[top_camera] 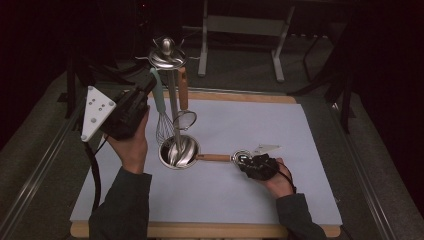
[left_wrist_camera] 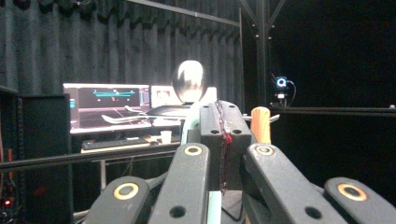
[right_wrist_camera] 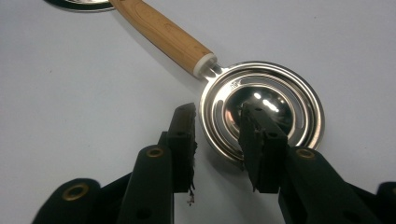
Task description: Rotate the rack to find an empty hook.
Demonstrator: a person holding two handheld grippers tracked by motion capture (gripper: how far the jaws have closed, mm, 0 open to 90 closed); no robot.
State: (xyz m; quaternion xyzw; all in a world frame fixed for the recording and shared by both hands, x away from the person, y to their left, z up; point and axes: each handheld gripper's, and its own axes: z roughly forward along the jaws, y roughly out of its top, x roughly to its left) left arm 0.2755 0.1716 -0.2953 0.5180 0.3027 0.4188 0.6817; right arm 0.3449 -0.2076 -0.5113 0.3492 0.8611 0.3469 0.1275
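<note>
Looking down from the high view, we see the left gripper [top_camera: 141, 98] raised beside a metal utensil stand [top_camera: 168, 55], with its jaws pressed together on the pale green handle of a whisk [top_camera: 161, 107] that hangs from the top of the stand. In the left gripper view the two black jaws meet around this green handle [left_wrist_camera: 190, 126], and the shiny knob [left_wrist_camera: 189, 81] of the stand rises just behind them, with a wooden handle [left_wrist_camera: 261, 125] close beside. A small strainer [top_camera: 184, 119] with a wooden handle also hangs from the stand, whose round steel base [top_camera: 178, 151] rests on the light blue mat [top_camera: 240, 195]. The right gripper [top_camera: 246, 163] is low on the mat, at the bowl end of a wooden-handled metal spoon [top_camera: 220, 158] that lies flat, its handle pointing toward the base. In the right gripper view the jaws stand apart across the rim of the spoon bowl [right_wrist_camera: 266, 100], one jaw outside the bowl and the other over it; no pad presses on it.
</note>
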